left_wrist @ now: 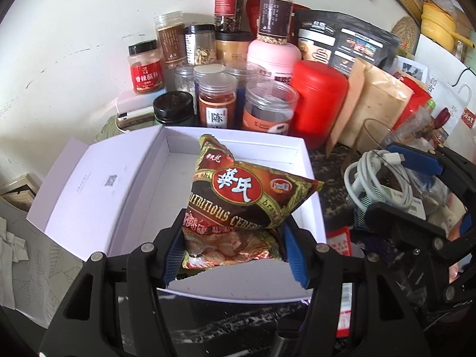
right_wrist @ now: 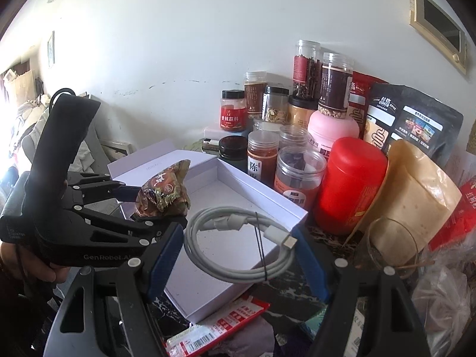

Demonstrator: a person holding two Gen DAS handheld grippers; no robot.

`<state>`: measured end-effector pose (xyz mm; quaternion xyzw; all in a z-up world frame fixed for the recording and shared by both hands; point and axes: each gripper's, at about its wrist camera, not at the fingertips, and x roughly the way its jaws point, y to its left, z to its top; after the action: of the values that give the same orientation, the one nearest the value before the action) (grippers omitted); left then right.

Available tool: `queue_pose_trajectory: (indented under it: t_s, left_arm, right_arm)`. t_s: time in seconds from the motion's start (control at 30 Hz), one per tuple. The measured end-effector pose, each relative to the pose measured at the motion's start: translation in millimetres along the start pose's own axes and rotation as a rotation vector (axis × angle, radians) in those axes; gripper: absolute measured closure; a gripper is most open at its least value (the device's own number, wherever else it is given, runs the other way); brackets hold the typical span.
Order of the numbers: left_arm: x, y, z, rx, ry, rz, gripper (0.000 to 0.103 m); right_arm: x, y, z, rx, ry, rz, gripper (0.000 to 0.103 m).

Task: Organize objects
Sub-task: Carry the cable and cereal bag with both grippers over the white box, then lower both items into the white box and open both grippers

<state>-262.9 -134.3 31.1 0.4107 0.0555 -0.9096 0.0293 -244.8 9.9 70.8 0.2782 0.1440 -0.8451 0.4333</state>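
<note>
My left gripper point(left_wrist: 232, 253) is shut on a brown and red cereal packet point(left_wrist: 247, 199) and holds it over the open white box point(left_wrist: 142, 178). The same packet point(right_wrist: 163, 192) and left gripper point(right_wrist: 131, 208) show at left in the right wrist view, above the box point(right_wrist: 238, 190). My right gripper point(right_wrist: 238, 255) is shut on a coiled white cable point(right_wrist: 238, 244), held above the box's near end. The cable point(left_wrist: 377, 181) and right gripper point(left_wrist: 410, 184) show at right in the left wrist view.
Several jars stand against the wall behind the box, with a red canister point(right_wrist: 351, 184), a pink tub point(right_wrist: 333, 128), a black pouch point(right_wrist: 413, 125) and a tan bag point(right_wrist: 416, 190). An empty glass point(right_wrist: 392, 247) stands right of the box. A red sachet point(right_wrist: 217, 324) lies in front.
</note>
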Motion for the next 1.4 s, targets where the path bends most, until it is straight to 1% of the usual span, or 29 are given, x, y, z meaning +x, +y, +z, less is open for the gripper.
queue_pose_trajectory:
  t_s: [0.13, 0.23, 0.4, 0.47, 0.57, 0.73, 0.83, 0.97, 1.07, 1.17, 1.3, 1.4]
  left_arm:
    - [12, 11, 16, -0.016, -0.014, 0.035, 0.046]
    - [22, 16, 28, -0.01, -0.023, 0.061, 0.045]
    - [35, 22, 44, -0.034, -0.034, 0.064, 0.045]
    - [43, 27, 52, -0.046, -0.038, 0.075, 0.045]
    - [56, 33, 59, -0.053, -0.038, 0.071, 0.046]
    - [81, 34, 61, -0.003, 0.009, 0.067, 0.045]
    - [97, 41, 58, -0.026, 0.051, 0.053, 0.045]
    - [113, 54, 51, -0.059, 0.099, 0.045, 0.045]
    - [121, 57, 47, -0.066, 0.123, 0.045, 0.045]
    - [125, 58, 45, -0.074, 0.146, 0.041, 0.045]
    - [131, 59, 44, -0.084, 0.189, 0.066, 0.045]
    - [131, 60, 44, -0.095, 0.211, 0.091, 0.043]
  right_arm:
    - [15, -5, 14, -0.001, -0.005, 0.009, 0.027]
    - [25, -9, 25, 0.001, -0.01, 0.008, 0.027]
    - [45, -20, 40, 0.008, -0.006, 0.004, 0.027]
    - [55, -24, 45, 0.008, 0.006, 0.001, 0.027]
    - [69, -30, 50, 0.007, 0.021, 0.008, 0.027]
    - [95, -35, 48, 0.009, 0.053, 0.02, 0.027]
    - [111, -41, 45, 0.026, 0.094, 0.039, 0.027]
    - [124, -49, 41, 0.055, 0.128, 0.056, 0.027]
    - [132, -46, 36, 0.046, 0.161, 0.063, 0.027]
    - [137, -42, 34, 0.034, 0.172, 0.064, 0.026]
    - [137, -40, 34, 0.029, 0.167, 0.082, 0.025]
    - [134, -42, 35, 0.027, 0.173, 0.058, 0.024]
